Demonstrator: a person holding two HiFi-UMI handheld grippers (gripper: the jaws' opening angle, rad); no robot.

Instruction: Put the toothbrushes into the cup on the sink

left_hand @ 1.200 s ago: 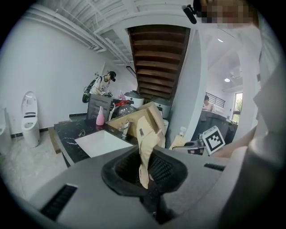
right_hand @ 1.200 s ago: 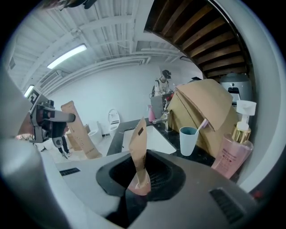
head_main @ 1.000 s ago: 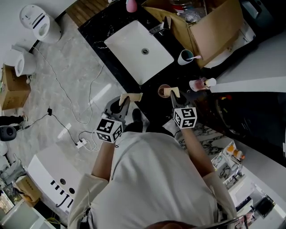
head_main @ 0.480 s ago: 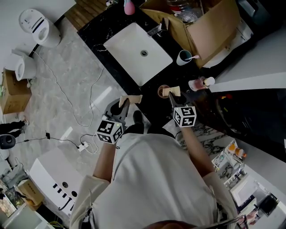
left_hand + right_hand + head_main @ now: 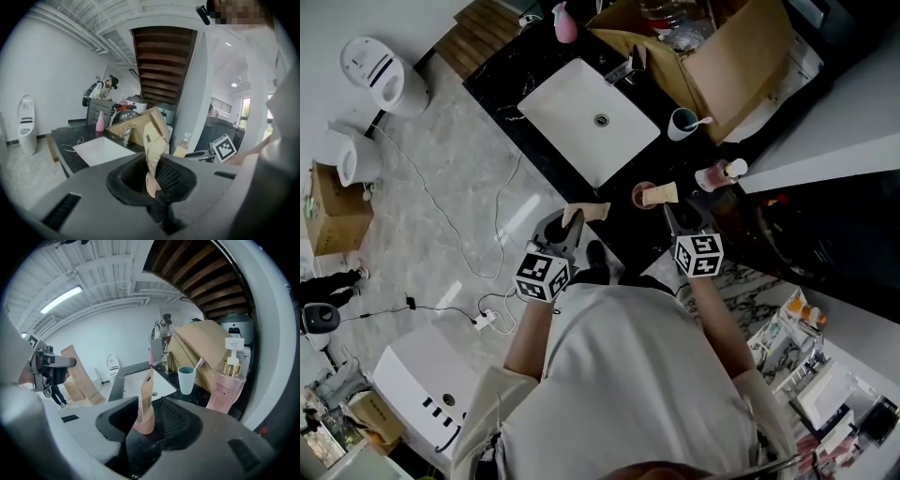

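Left gripper: jaws clamped on the lower end of a tan paper sleeve; held off the counter's front edge, over the floor; contents of the sleeve not visible.
Right gripper: jaws closed on a second tan sleeve, upright, above the black counter.
Cup: stands on the counter just right of the sink, well apart from both grippers.
Toothbrush: pink, one in the cup, leaning toward the box.
Cardboard box: open, directly behind the cup, its flap close to the rim.
Pump bottle: pink, near the right gripper, beside the line to the cup, not across it.
Faucet: at the basin's far edge.
Floor: toilet, loose cable.
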